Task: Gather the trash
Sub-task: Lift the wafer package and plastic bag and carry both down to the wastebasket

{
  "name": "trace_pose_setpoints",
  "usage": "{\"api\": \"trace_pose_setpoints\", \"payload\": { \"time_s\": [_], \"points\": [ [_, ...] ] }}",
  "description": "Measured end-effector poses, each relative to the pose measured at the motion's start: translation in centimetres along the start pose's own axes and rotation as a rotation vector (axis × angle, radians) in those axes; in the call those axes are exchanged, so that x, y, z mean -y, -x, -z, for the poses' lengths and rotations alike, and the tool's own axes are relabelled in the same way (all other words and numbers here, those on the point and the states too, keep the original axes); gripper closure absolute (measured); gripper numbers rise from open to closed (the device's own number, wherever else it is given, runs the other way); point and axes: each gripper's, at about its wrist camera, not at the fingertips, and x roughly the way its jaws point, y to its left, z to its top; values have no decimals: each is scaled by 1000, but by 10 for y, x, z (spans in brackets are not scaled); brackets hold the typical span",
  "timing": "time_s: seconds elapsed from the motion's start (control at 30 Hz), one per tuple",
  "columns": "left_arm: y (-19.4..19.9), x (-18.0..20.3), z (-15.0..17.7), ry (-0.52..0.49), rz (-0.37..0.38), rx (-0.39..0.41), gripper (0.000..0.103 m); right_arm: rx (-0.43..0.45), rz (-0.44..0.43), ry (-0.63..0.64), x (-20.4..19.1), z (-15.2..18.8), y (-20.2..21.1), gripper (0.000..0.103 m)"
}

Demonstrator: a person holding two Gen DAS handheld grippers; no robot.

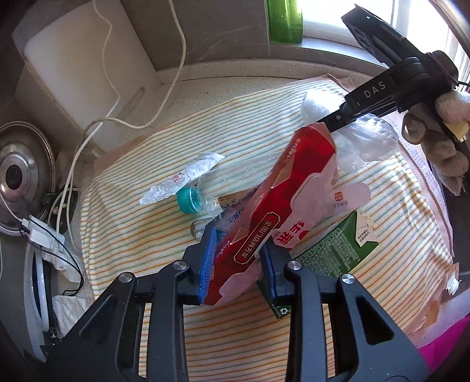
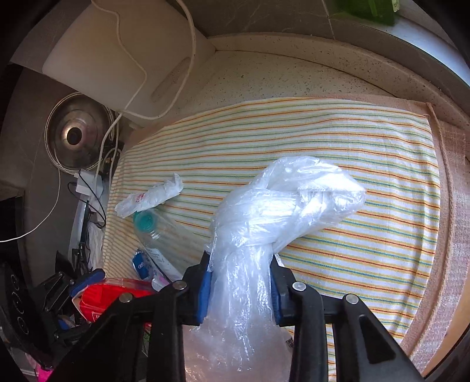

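On a speckled kitchen counter (image 2: 264, 79) spread with a striped cloth (image 1: 235, 123), you work both grippers at once. At the far left a metal pot lid (image 1: 17, 176) leans by the wall, with a white cutting board (image 1: 76, 64) propped behind it and white cables (image 1: 176, 44) trailing down to a charger plug (image 1: 41, 232). Moving right, a crumpled white wrapper (image 1: 182, 179) lies on the cloth, touching the teal cap of a clear plastic bottle (image 1: 202, 197) that rests on its side. Your left gripper (image 1: 238, 258) has its blue pads pressed against the sides of a red box (image 1: 282, 194), jaws drawn in to a narrow gap with the box tilted up between them; a green carton (image 1: 340, 246) lies flat on the cloth just beneath and beside it. Further right, your right gripper (image 2: 239, 288) is clamped on the twisted neck of a knotted clear plastic bag (image 2: 288, 199), jaws nearly closed with the plastic bunched between the blue pads and the knotted bulk lifted over the stripes. From the left camera, your gloved hand (image 1: 440, 132) shows at the right edge. A green bottle (image 1: 285, 20) stands on the windowsill behind.
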Motion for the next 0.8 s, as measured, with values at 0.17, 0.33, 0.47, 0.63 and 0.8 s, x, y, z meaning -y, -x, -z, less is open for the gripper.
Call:
{"api": "trace_pose_setpoints", "payload": {
  "time_s": [0.17,0.33,0.47,0.63,0.8],
  "points": [
    [16,-26,12,126,26,47,76,80,-6,28,-3,12,22,73],
    [24,-51,26,241,40,68,76,143,2,43,-9,26,40,74],
    [29,-64,42,303,38,77,76,174,15,63,-14,37,49,74],
    [41,-72,69,371,14,90,77,213,10,84,-24,52,63,75],
    [49,-74,101,420,-22,86,77,234,14,133,-40,72,72,75]
  ]
}}
